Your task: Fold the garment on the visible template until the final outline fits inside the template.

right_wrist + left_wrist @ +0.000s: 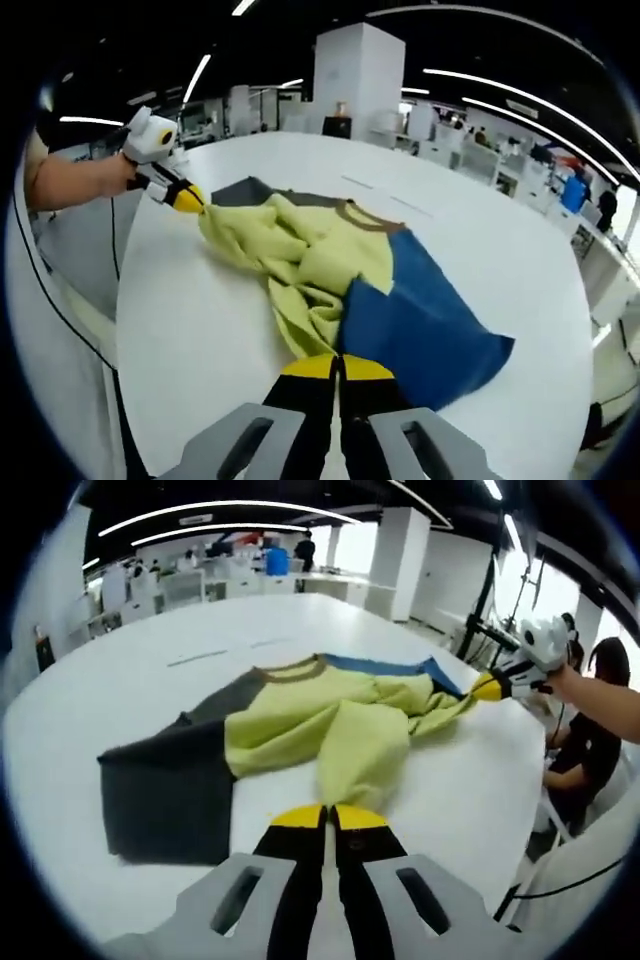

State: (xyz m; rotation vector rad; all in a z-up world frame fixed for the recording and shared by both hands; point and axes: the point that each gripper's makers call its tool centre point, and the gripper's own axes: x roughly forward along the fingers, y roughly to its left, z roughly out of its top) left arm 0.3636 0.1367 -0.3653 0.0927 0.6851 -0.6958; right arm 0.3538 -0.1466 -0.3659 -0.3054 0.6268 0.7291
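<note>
A shirt with a yellow-green body (330, 725), a dark grey sleeve (170, 785), a blue sleeve (425, 335) and a brown collar (295, 670) lies crumpled on the white table (150, 680). My left gripper (328, 818) is shut on the yellow-green hem at the near side, and it enters the right gripper view from the left (188, 198). My right gripper (338, 367) is shut on the fabric where yellow-green meets blue, and it enters the left gripper view from the right (487, 688). The cloth is drawn taut toward both tips. Faint template lines (197, 658) mark the table beyond the shirt.
The table's edge (520, 810) runs close on the right of the left gripper view, where a seated person (590, 730) and a dark stand (485, 600) are. Black cables (60, 310) hang off the near edge. Desks and pillars fill the far room.
</note>
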